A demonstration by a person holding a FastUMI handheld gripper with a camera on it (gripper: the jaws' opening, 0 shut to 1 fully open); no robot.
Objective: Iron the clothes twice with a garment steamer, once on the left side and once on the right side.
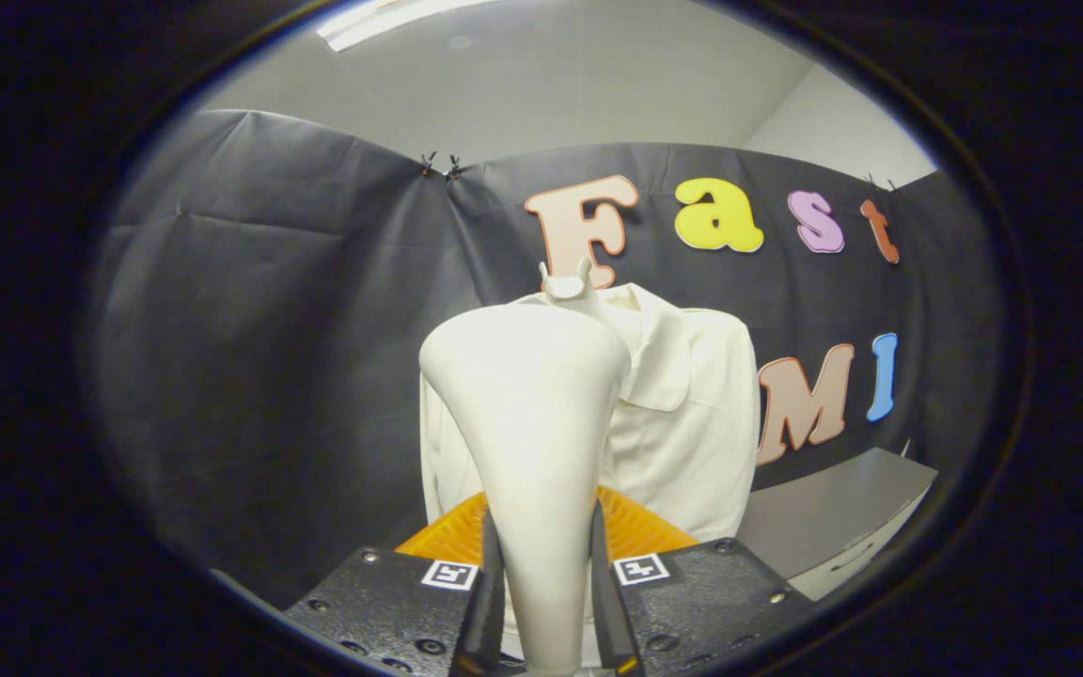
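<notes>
The gripper (546, 602) is clamped on the smooth cream garment steamer (532, 423), whose broad head rises ahead; beyond hangs a cream collared shirt (682, 423).

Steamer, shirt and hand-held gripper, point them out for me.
steamer (532, 395), gripper view, its broad head.
shirt (692, 432), gripper view, chest panel.
hand-held gripper (546, 602), gripper view, between the fingers clamping the steamer's neck.

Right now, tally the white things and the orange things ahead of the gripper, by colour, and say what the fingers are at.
White: 2, the garment steamer held between the fingers, and the shirt hanging beyond it.
Orange: 1, the ribbed orange part just behind the fingers.
Total: 3.
The gripper is shut on the steamer's handle.
</notes>
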